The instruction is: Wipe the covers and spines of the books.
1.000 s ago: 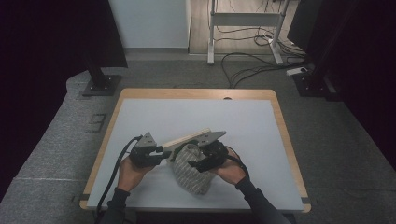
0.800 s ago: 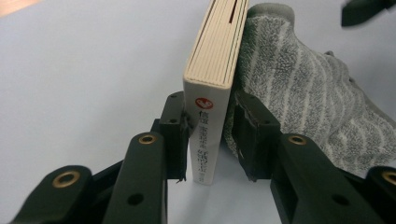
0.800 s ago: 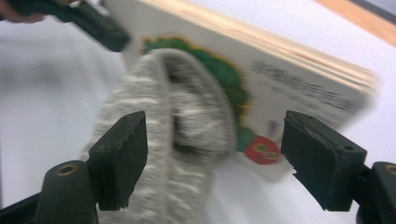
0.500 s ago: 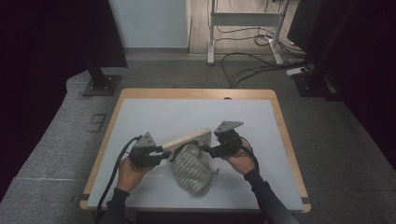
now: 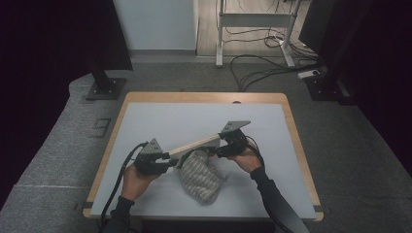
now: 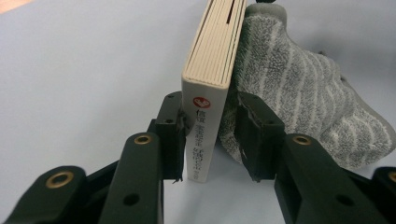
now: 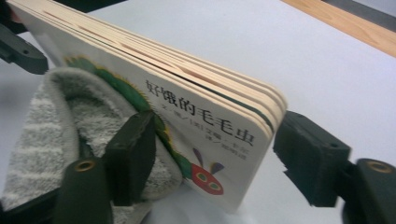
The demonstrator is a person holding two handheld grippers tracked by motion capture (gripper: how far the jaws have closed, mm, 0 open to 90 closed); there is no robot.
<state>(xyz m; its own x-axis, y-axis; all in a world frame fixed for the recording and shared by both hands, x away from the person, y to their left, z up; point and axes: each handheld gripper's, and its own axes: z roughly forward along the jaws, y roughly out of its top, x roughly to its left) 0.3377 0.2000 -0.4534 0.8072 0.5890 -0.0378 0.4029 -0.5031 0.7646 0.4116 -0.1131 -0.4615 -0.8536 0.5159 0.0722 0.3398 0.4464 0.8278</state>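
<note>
One book [image 5: 194,144] and one towel [image 5: 200,175] are sitting near the table's [image 5: 160,119] front edge, about midway between its side edges. Two grippers are working over the table: the left gripper [image 5: 167,158] is reaching from the front-left corner side, the right gripper [image 5: 217,149] from the right.

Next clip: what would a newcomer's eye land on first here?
A thick board book with a caterpillar on its cover, held edge-up over the middle of the white table, the left tool shut on its spine end. The right tool straddles the other end, jaws just closing. A striped grey towel lies bunched against it.
</note>
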